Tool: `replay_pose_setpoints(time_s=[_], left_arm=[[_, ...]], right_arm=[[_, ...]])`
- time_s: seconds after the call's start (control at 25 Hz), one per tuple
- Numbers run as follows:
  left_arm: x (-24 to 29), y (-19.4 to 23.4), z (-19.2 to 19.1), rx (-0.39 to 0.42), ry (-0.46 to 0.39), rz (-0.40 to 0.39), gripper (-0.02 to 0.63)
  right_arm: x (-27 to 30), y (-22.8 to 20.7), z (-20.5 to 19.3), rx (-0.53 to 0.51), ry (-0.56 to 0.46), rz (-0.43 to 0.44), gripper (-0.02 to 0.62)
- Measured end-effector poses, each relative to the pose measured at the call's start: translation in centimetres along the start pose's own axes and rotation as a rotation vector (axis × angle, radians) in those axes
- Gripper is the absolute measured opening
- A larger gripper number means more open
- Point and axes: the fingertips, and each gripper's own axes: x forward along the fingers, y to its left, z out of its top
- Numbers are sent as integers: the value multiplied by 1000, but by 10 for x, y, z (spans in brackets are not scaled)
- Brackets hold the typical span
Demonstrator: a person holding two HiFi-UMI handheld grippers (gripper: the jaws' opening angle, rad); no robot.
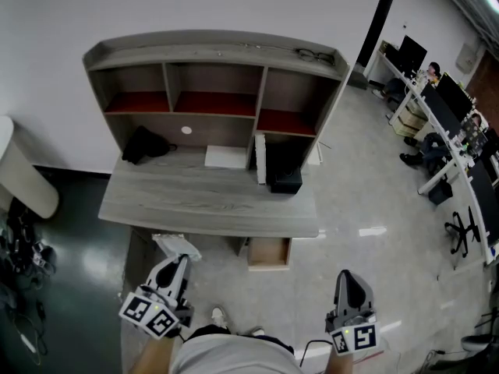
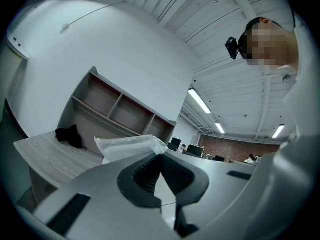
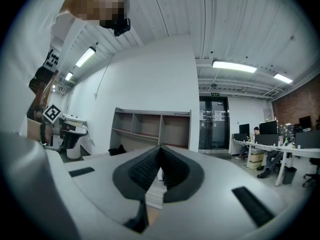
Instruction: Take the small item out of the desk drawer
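Desk scene, counted by kind.
One wooden desk (image 1: 210,202), one hutch (image 1: 214,51) with three upper compartments, one open drawer (image 1: 269,252), one clear plastic bag (image 1: 176,245), one black bundle (image 1: 146,144), one black box (image 1: 285,181), perhaps one pair of glasses (image 1: 313,54); two grippers: left gripper (image 1: 182,262), right gripper (image 1: 348,276).

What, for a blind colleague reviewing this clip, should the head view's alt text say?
Seen from above, the left gripper holds a clear plastic packet in shut jaws before a grey desk with a shelf hutch. The right gripper hangs shut and empty; a drawer stands open under the desk's front edge.
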Motion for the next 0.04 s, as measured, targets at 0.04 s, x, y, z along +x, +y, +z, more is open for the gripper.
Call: replay_pose_setpoints(time_s=[0.04], left_arm=[[0, 0, 0, -1, 0, -1, 16]], right_arm=[[0, 0, 0, 0, 0, 0, 21]])
